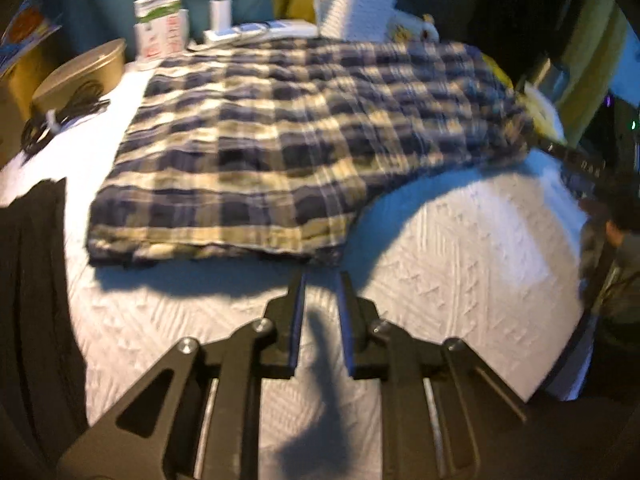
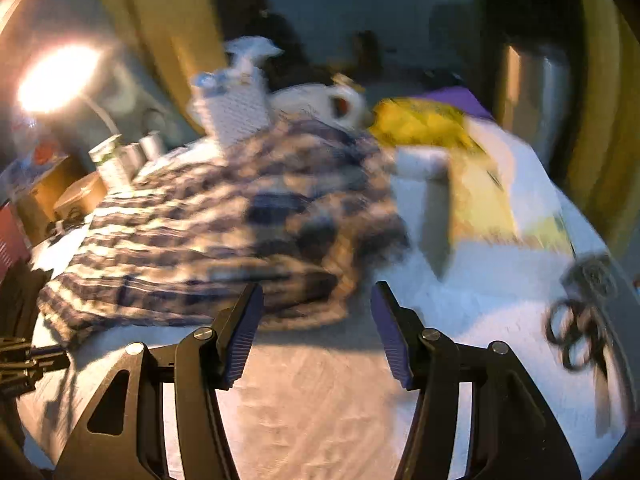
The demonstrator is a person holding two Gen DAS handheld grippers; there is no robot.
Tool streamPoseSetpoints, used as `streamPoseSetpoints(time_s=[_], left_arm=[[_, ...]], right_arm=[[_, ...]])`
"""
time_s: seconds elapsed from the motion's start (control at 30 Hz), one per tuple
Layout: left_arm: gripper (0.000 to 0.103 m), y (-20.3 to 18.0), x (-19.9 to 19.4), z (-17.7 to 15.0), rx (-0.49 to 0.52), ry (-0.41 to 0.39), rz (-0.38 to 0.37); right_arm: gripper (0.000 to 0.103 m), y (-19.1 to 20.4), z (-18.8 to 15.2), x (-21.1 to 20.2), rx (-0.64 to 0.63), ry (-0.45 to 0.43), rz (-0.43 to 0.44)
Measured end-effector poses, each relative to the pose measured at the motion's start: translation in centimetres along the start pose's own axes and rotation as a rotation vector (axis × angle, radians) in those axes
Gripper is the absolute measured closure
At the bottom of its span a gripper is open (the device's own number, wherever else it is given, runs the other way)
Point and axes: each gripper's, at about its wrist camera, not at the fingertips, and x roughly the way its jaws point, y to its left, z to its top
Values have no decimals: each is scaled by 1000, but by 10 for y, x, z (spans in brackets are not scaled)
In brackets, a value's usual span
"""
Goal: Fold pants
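The white textured bedspread [image 1: 460, 248] fills the lower half of both views and serves as the flat working surface. On it, across the middle of the left wrist view, the plaid pants [image 1: 288, 148] are laid out broad and flat, apparently already doubled, since stacked layers are seen at the near edge; in the right wrist view the same pants [image 2: 224, 232] are blurred at centre left. Clutter, including a white woven basket [image 1: 356, 8] at the top, is kept beyond the cloth, so the folding area is left free. At the bottom centre, the left gripper [image 1: 322, 280] is seen with its 2 jaws drawn nearly together on nothing, just short of the near hem. The right gripper [image 2: 316, 292] is held spread, empty, near the cloth's corner, probably readied for a grasp.
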Motion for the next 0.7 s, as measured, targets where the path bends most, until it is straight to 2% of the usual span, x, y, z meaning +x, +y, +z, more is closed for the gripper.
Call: streamPoseSetpoints(time_s=[0.1, 0.17, 0.23, 0.27, 0.33, 0.43, 0.47, 0.6, 0.63, 0.7], left_arm=[[83, 11, -19, 11, -30, -73, 20], [80, 19, -25, 22, -42, -127, 49], [77, 28, -23, 35, -57, -152, 57], [71, 33, -19, 43, -66, -160, 54], [62, 42, -7, 53, -83, -159, 47], [61, 58, 12, 73, -130, -151, 26], [61, 65, 19, 80, -138, -144, 21], [60, 82, 41, 101, -144, -111, 16], [60, 85, 46, 105, -142, -100, 16], [60, 94, 57, 111, -143, -74, 31]], right_arm=[[43, 26, 20, 16, -103, 5, 24], [28, 31, 34, 29, -119, 3, 17], [26, 31, 52, 47, -129, 11, -2], [26, 30, 60, 54, -135, 16, -6], [26, 28, 75, 67, -147, 25, -8], [26, 23, 100, 91, -151, 40, -36], [26, 20, 105, 102, -153, 65, -38], [26, 5, 108, 168, -130, 282, -31], [26, 2, 107, 178, -127, 305, -27], [26, 0, 111, 187, -118, 292, -25]])
